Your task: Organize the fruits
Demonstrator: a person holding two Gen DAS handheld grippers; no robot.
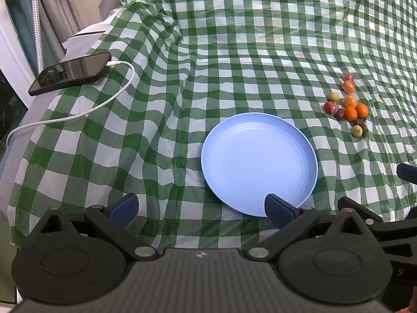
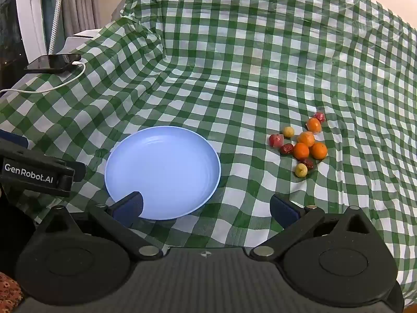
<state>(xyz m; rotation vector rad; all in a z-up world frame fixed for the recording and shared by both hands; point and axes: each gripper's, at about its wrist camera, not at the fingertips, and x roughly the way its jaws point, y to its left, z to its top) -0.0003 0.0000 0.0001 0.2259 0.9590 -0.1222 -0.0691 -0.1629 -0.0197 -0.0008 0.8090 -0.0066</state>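
A green-and-white checked cloth [image 1: 234,52] covers the whole surface, wrinkled and rising toward the back. On it lies a light blue plate [image 1: 260,140], round and shallow, with nothing on it. In the left wrist view the left gripper [image 1: 202,208] hangs over the cloth at the plate's near left edge, its jaws spread wide with nothing between them; its right fingertip overlaps the plate's near rim. In the right wrist view the right gripper [image 2: 207,206] also stands spread wide and empty, one fingertip over the plate's near rim, the other over bare cloth.

A dark phone [image 1: 70,74] rests at the far left edge of the cloth, with a white cable [image 1: 114,96] plugged in and trailing off to the left.

The fruits [image 2: 303,143] lie in a loose cluster on the cloth, to the right of the plate and apart from it: four small oranges [image 2: 301,150], dark red wrinkled pieces [image 2: 286,148], reddish ones and two small yellow-green ones [image 2: 301,170].
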